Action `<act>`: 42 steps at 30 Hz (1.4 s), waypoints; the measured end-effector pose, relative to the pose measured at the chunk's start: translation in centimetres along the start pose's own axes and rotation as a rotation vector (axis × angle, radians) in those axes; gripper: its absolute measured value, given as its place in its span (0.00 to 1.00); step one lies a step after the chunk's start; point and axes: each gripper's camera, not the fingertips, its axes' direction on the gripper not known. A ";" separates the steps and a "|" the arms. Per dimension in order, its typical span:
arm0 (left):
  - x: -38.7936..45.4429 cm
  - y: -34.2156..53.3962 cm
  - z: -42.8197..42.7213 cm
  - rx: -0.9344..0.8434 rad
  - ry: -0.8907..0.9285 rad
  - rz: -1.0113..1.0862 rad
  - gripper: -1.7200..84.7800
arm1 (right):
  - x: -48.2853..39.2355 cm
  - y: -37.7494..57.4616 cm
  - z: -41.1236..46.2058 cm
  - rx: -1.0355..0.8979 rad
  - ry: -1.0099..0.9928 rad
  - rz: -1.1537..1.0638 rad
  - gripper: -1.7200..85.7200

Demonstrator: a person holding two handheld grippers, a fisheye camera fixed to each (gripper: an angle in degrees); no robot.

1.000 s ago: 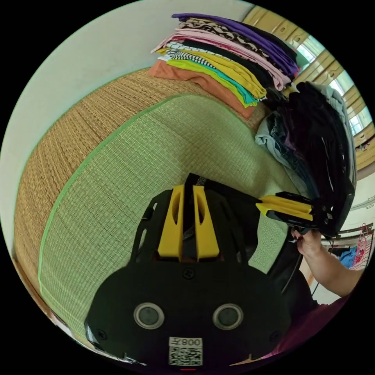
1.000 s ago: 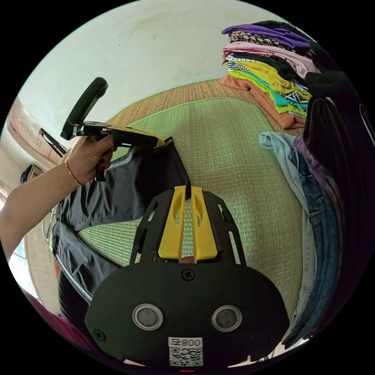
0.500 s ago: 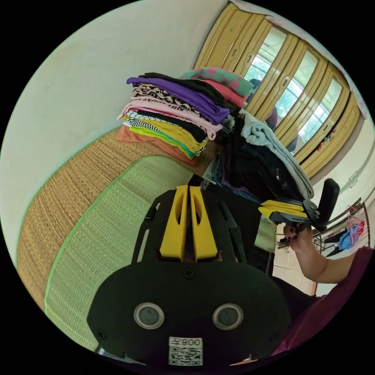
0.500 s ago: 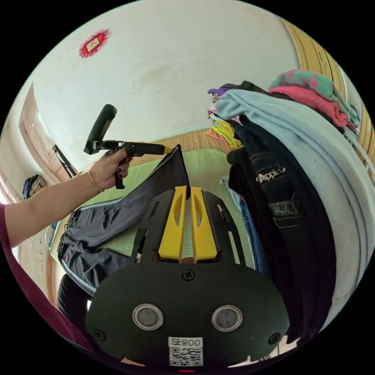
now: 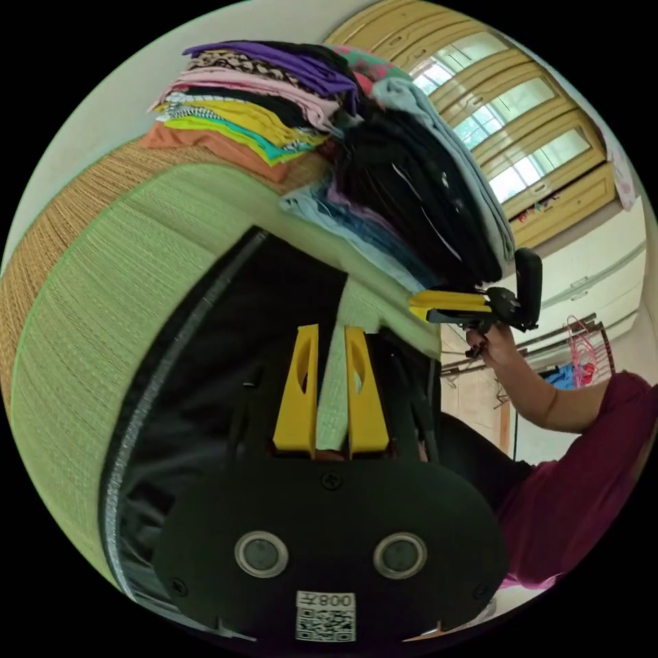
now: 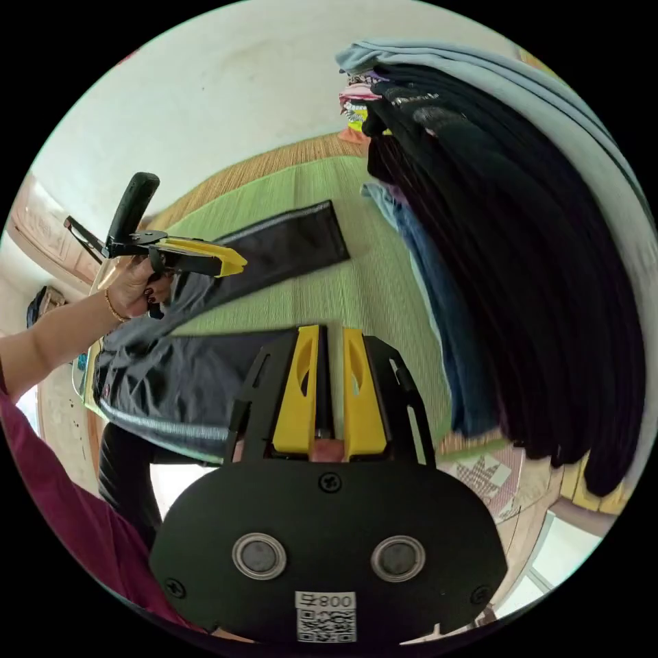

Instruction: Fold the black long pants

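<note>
The left gripper (image 5: 331, 336) has its yellow jaws parted with green mat showing between them, grasping nothing. In the right gripper view it (image 6: 233, 260) hangs above the pants with jaws apart. The right gripper (image 6: 330, 339) also has its jaws parted, gripping nothing; in the left gripper view it (image 5: 418, 308) is off to the right, held in a hand (image 5: 490, 339), and whether its jaws are apart there cannot be told.

The pants (image 6: 205, 384) lie spread on the mat (image 6: 363, 288) under and ahead of both grippers, one leg (image 6: 288, 236) stretched out past the left gripper's tips. Beyond, a heap of dark clothes (image 5: 411, 199) sits beside a stack of folded clothes (image 5: 253, 110).
</note>
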 end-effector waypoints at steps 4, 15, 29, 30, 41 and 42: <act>3.7 2.6 4.2 -0.106 0.010 0.030 0.11 | -0.6 6.8 -1.8 -0.085 0.054 0.043 0.10; 10.7 2.6 4.0 -0.175 -0.197 0.058 0.03 | -1.7 11.1 -2.1 -0.170 0.075 0.040 0.05; 13.9 0.8 -1.0 -0.194 -0.181 0.043 0.07 | 1.4 12.0 -7.7 -0.042 -0.019 0.150 0.03; 14.1 1.5 -1.7 -0.168 -0.223 0.052 0.06 | 1.6 12.2 -7.4 -0.046 -0.029 0.166 0.03; 14.0 3.0 -14.6 -0.080 -0.169 0.007 0.05 | 0.6 11.6 -8.7 -0.018 -0.043 0.213 0.04; 13.5 3.4 -15.0 -0.122 -0.186 -0.009 0.05 | 0.7 11.6 -7.9 -0.045 -0.046 0.227 0.05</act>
